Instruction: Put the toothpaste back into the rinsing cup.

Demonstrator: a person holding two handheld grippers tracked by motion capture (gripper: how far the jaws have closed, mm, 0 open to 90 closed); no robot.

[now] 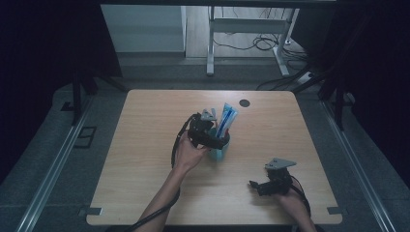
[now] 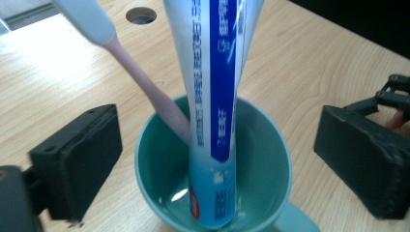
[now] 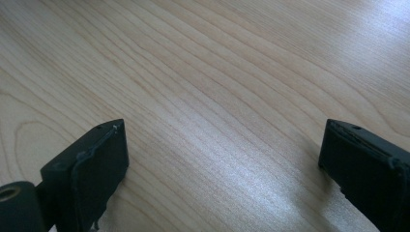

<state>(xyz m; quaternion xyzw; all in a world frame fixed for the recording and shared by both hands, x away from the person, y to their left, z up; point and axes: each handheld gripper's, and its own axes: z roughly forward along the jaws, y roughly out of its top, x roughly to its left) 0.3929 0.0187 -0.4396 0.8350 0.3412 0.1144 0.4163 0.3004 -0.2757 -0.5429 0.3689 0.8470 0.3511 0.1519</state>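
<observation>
High view: left hand-held gripper [image 1: 218, 140] at the teal cup [image 1: 219, 151] mid-bench [image 1: 145, 145]; right hand-held gripper [image 1: 256, 186] rests near the front right.
Left gripper view: jaws spread either side of the cup, not touching; toothpaste tube [image 2: 217, 106] and pink toothbrush [image 2: 145, 82] stand inside.
Right gripper view: jaws spread over bare wood.

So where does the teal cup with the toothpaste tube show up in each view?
High view: the teal cup stands mid-table, at the left gripper.
Left gripper view: the cup sits low in the centre between the open jaws, toothpaste tube and toothbrush standing in it.
Right gripper view: not in it.
Shared landmark: the round hole in the tabletop.
</observation>
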